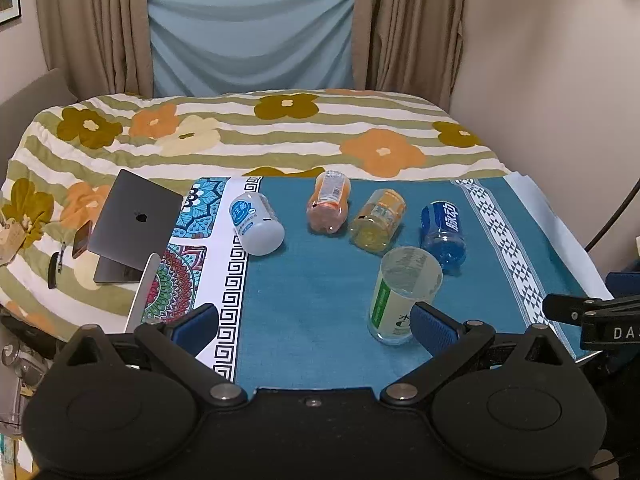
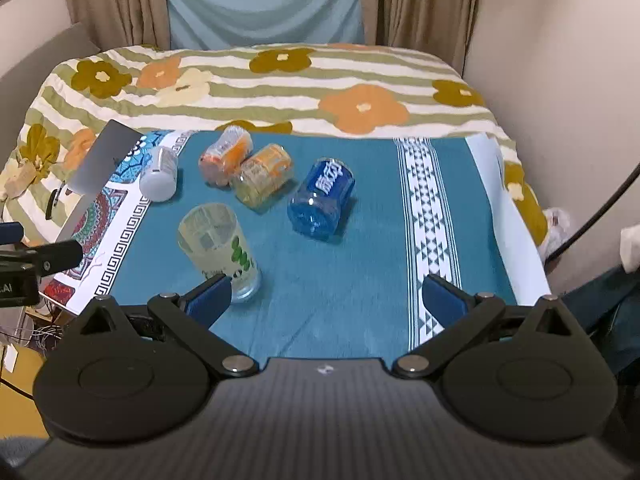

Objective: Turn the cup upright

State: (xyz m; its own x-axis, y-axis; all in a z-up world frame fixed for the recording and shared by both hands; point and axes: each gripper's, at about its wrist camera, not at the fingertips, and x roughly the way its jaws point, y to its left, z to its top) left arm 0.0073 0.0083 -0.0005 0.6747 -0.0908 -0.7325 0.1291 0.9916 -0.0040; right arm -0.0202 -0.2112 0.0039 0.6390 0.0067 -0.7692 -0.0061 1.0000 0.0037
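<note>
A clear cup with a green label (image 1: 396,296) stands upright, mouth up, on the teal cloth (image 1: 312,312); it also shows in the right wrist view (image 2: 218,250). My left gripper (image 1: 316,326) is open and empty, its right fingertip (image 1: 430,326) just in front of the cup. My right gripper (image 2: 326,300) is open and empty, its left fingertip (image 2: 210,300) just in front of the cup's base. Behind the cup lie on their sides a white cup (image 1: 256,224), a pink-orange cup (image 1: 329,202), a yellow cup (image 1: 378,218) and a blue cup (image 1: 442,228).
A grey laptop (image 1: 132,222) stands half open at the left on the flowered bedspread (image 1: 280,132). A patterned mat (image 1: 188,256) lies left of the teal cloth. The wall is on the right, curtains at the back.
</note>
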